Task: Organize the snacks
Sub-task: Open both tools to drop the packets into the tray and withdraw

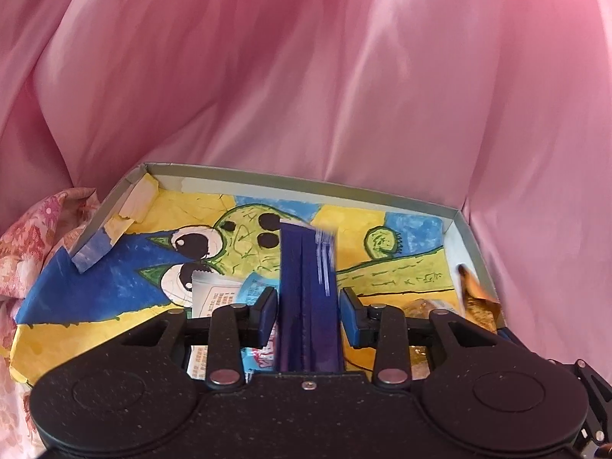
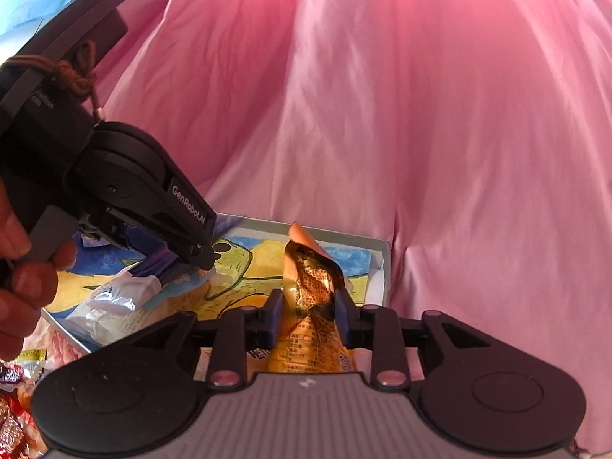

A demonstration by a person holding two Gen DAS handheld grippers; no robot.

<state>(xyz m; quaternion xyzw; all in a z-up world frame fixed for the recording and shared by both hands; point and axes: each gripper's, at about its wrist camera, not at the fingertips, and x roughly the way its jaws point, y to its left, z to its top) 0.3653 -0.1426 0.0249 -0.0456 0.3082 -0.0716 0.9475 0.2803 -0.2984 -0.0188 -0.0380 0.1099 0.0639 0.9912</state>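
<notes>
A shallow grey box [image 1: 306, 181] lined with a yellow, blue and green cartoon drawing lies on pink cloth. My left gripper [image 1: 308, 311] holds a dark blue snack packet [image 1: 308, 298] upright between its pads over the box. A white and light-blue packet [image 1: 218, 292] lies in the box under it. My right gripper [image 2: 309, 315] is shut on a gold snack packet [image 2: 311, 287] above the box's right end [image 2: 384, 264]. The left gripper body [image 2: 126, 191] and the purple-blue packet [image 2: 162, 262] show at the left of the right wrist view.
Pink satin cloth [image 1: 306, 76] rises behind and around the box. A floral pink cloth [image 1: 34, 229] lies left of the box. Several loose red and yellow snack packets [image 2: 15, 401] lie outside the box at lower left. The box's left wall [image 1: 111, 222] is torn and folded.
</notes>
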